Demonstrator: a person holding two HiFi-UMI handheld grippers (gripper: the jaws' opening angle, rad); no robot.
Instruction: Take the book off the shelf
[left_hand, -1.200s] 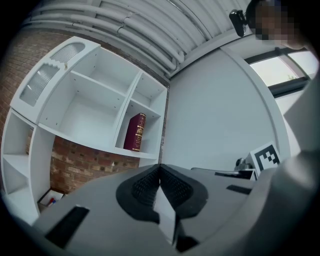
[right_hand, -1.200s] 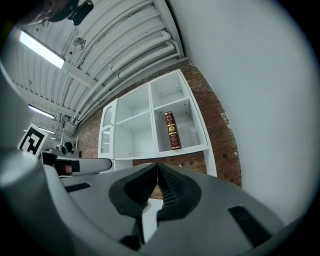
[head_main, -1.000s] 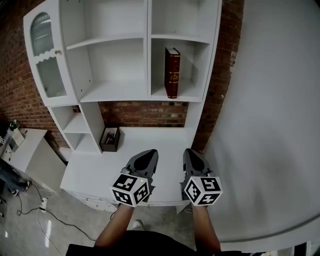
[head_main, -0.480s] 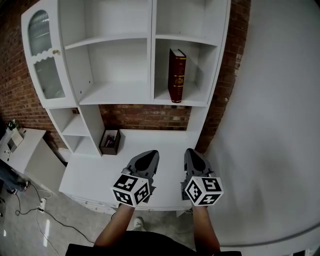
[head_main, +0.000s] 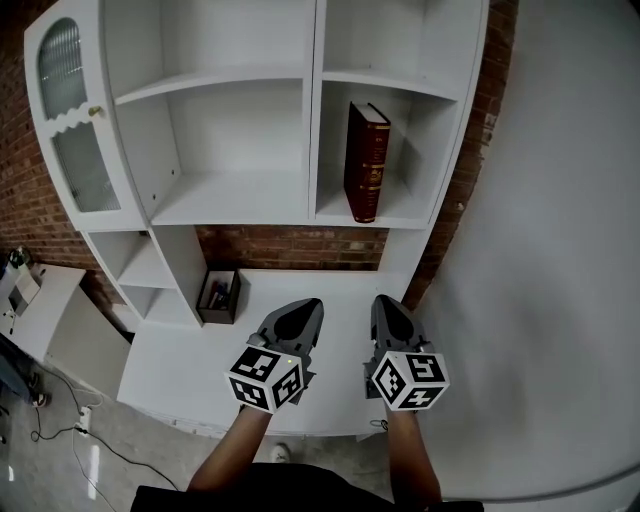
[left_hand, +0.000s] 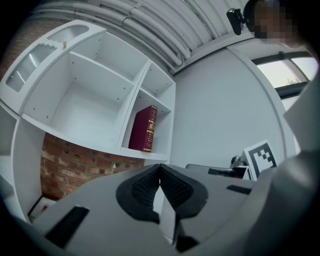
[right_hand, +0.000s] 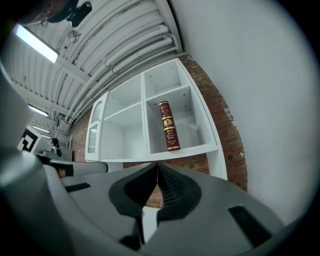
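Dark red with gold bands on its spine, one book stands upright, alone in the right-hand bay of the white shelf unit. From the head view its gold print is too small to read. Below the book, over the white tabletop, my left gripper and right gripper sit side by side, well apart from it. Down-left of the book, one dark box stands on the tabletop.

In the left gripper view my fingers are pressed together and empty, with the book above them.

In the right gripper view the fingers are likewise together, holding nothing. The book's gold emblem and lettering show but stay unreadable.
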